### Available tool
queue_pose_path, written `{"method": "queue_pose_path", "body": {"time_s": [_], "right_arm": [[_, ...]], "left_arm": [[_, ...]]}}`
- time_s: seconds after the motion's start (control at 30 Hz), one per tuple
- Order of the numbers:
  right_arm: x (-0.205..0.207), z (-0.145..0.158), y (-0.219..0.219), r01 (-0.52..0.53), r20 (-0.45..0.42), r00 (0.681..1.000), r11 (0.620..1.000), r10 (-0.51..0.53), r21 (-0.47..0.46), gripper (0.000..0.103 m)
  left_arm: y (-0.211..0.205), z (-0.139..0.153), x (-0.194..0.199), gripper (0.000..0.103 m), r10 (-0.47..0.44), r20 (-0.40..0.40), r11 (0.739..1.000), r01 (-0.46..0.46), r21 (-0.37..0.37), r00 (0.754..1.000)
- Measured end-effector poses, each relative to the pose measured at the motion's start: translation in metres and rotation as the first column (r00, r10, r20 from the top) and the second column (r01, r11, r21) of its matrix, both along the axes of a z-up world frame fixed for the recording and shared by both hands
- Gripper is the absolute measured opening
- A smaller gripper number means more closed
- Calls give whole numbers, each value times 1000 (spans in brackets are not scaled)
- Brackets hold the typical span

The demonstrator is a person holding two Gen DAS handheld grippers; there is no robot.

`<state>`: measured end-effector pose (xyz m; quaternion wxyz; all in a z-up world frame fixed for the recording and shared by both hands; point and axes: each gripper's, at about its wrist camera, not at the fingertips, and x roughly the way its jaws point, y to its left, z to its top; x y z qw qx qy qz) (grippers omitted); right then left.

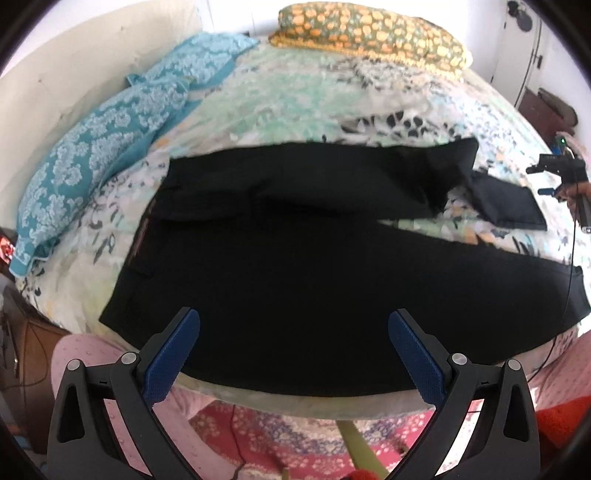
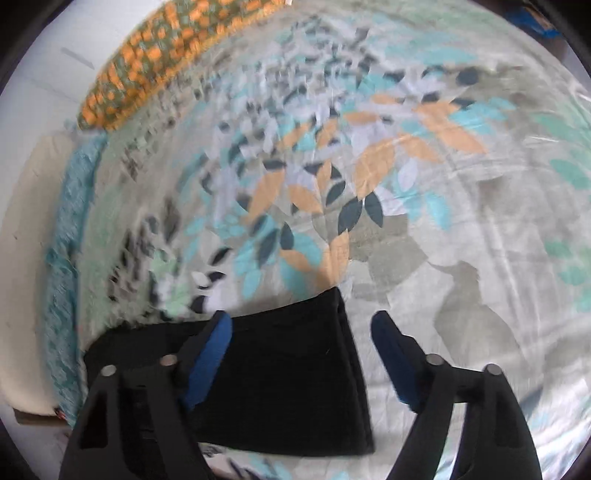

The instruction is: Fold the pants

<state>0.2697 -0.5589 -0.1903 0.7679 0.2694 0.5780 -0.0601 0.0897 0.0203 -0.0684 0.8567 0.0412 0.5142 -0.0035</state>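
Black pants (image 1: 295,266) lie spread on the floral bedsheet (image 1: 295,96), waistband to the left and both legs running right. The far leg (image 1: 424,166) ends beside a separate dark folded piece (image 1: 506,203). My left gripper (image 1: 293,314) hangs open over the near edge of the pants with nothing between its blue pads. At the far right a hand holds my right gripper (image 1: 537,181) near that dark piece. In the blurred right wrist view, the right gripper (image 2: 301,317) is open above an end of black cloth (image 2: 288,376); its left finger is over the cloth and its right finger over the sheet (image 2: 461,221). Which black piece this is I cannot tell.
Two teal patterned pillows (image 1: 110,140) lean on a cream headboard (image 1: 74,55) at the left. An orange-and-green pillow (image 1: 369,33) lies at the far side. A thin cable (image 1: 570,258) crosses the near leg's end. Pink clothing (image 1: 92,354) and a pink floral rug (image 1: 277,435) are below the bed's edge.
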Motion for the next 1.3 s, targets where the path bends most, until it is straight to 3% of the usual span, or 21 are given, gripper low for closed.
{"method": "queue_pose_path", "body": {"time_s": [0.13,0.2,0.33,0.47,0.5,0.57,0.63,0.73,0.87,0.97,1.1,1.17,1.23,1.3], "right_arm": [[10,-11,2,-45,-20,999,998,44,-53,75],[13,-17,-1,-57,-25,998,998,56,-34,75],[13,-20,2,-90,-33,995,996,90,4,60],[15,-23,7,-98,-68,993,995,96,-16,55],[15,-25,10,-104,-82,991,994,101,-29,52],[17,-25,16,-145,-118,984,987,135,-75,25],[21,-14,22,-194,-126,976,974,179,-117,19],[32,25,31,-239,-59,971,945,232,-224,14],[49,102,14,-177,84,969,895,230,-410,14],[58,126,-18,-88,123,978,872,166,-481,14],[62,93,-38,-64,109,985,873,132,-483,16],[56,68,-43,-49,89,991,890,100,-453,34],[41,55,-50,-30,104,991,904,82,-426,45],[24,43,-61,-24,95,993,917,68,-398,46]], "left_arm": [[-9,-5,7,102,-6,-18,1000,7,13,1000],[-14,-7,8,102,-20,-25,999,20,28,1000],[-18,-14,10,102,-27,-45,999,29,38,999],[-18,-19,10,102,-23,-62,999,25,29,998],[-18,-19,10,102,-25,-62,999,26,30,998],[-17,-18,9,102,-25,-59,999,27,38,998],[-15,-17,8,102,-21,-56,999,24,43,998],[-14,-19,12,102,-9,-64,999,12,43,998],[-21,-17,18,102,-15,-57,999,18,46,998],[-33,-11,17,102,-40,-32,997,42,59,999],[-49,-14,14,102,-78,-50,994,82,71,996],[-55,-16,12,102,-97,-58,992,102,80,994],[-59,-17,11,102,-114,-64,989,120,90,991],[-62,-18,11,102,-125,-66,987,131,97,990]]}}
